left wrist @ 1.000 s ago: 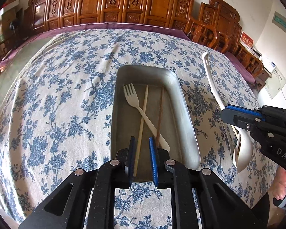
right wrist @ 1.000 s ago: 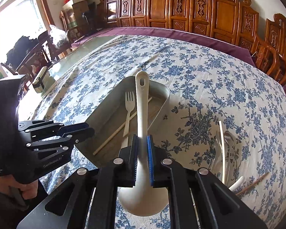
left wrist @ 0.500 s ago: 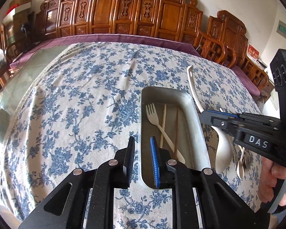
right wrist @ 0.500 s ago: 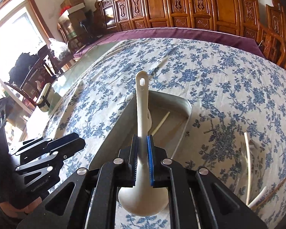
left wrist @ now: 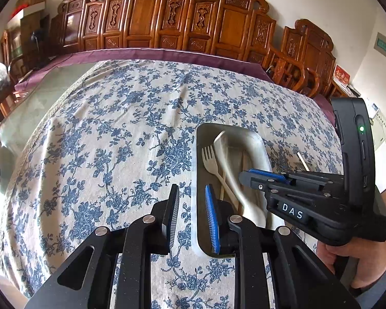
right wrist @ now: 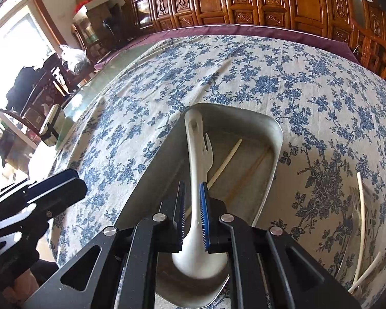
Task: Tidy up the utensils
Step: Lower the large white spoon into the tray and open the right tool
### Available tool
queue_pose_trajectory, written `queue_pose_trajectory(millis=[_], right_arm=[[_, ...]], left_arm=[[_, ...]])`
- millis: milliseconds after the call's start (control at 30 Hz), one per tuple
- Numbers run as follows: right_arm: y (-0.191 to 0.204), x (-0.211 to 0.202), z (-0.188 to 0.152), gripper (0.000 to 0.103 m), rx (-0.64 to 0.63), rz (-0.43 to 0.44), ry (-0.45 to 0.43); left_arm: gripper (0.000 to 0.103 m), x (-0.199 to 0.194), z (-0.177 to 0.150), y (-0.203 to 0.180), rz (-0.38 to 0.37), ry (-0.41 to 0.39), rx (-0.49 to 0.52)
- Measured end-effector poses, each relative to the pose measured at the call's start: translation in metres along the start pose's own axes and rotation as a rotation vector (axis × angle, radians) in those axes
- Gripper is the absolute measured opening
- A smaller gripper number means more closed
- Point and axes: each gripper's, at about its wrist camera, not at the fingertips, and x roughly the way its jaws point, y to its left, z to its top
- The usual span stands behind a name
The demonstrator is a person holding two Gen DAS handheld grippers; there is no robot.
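Observation:
A metal tray [left wrist: 260, 144] [right wrist: 276, 139] lies on the flowered tablecloth. In it lie a white plastic fork [left wrist: 209, 158] [right wrist: 208, 154] and wooden chopsticks [right wrist: 227, 158]. My right gripper [right wrist: 192, 197] [left wrist: 247, 177] is over the tray with its jaws a little apart around the white ladle [right wrist: 194, 139] [left wrist: 226, 157], which lies blurred in the tray; the pads seem just clear of the handle. My left gripper [left wrist: 191, 200] is open and empty over the tray's near left rim.
More white and wooden utensils [right wrist: 361, 206] lie loose on the cloth right of the tray; one white stick [left wrist: 303, 161] shows past the right gripper. Carved wooden chairs [left wrist: 167, 20] line the far table edge. Glass tabletop [right wrist: 90, 95] shows at left.
My right gripper has carried the ladle left and down into the tray and its jaws have parted slightly. The left gripper has shifted left and its jaws have opened wider.

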Motion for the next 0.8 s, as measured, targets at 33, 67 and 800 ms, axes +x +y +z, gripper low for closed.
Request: queue_pose_trajectory(millis=[33, 67, 800], right_arm=[[0.000, -0.001, 0.000, 0.013, -0.010, -0.004, -0.004], [0.000, -0.002, 0.000, 0.013, -0.018, -0.006, -0.006], [-0.078, -0.124, -0.077, 0.015, -0.025, -0.160, -0.144]], left_arm=[[0.019, 0.000, 0.000, 0.000, -0.001, 0.000, 0.000], [0.019, 0.000, 0.000, -0.001, -0.003, 0.001, 0.000], [0.028, 0.005, -0.011, -0.065, -0.055, 0.004, 0.120]])
